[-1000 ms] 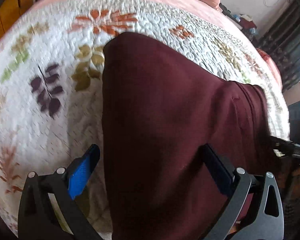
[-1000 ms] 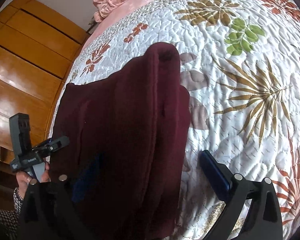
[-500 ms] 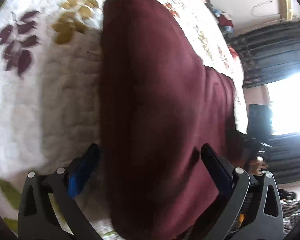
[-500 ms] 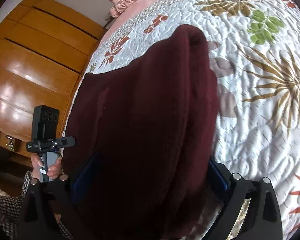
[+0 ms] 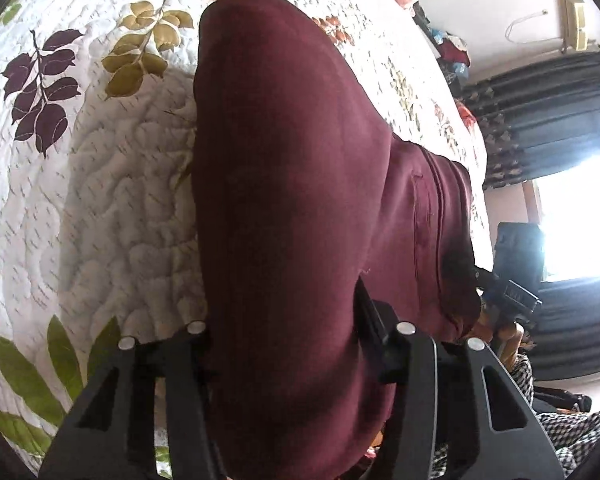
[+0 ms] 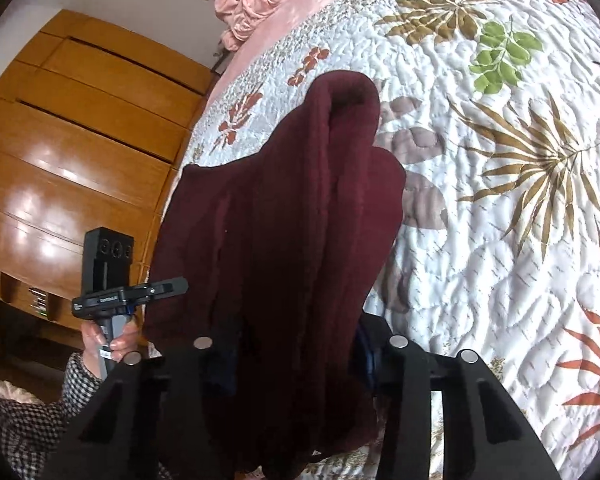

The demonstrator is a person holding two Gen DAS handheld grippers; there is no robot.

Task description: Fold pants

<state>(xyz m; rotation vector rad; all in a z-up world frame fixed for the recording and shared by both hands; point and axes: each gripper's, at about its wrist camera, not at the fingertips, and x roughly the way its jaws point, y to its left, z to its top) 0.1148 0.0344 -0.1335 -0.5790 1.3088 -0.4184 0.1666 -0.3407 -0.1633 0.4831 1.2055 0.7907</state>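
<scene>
A leaf-printed quilt (image 6: 500,240) covers the bed, between a wooden wardrobe (image 6: 80,140) and dark curtains (image 5: 548,120).

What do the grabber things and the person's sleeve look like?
Each gripper, left gripper and right gripper, has two black fingers with triangular cut-outs and round silver bolt heads. The right one's pads show blue. The sleeve is black-and-white checked.

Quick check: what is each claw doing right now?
Left claw: jaws just closing, shut on the maroon pants.
Right claw: jaws just closing, shut on the pants too.
</scene>
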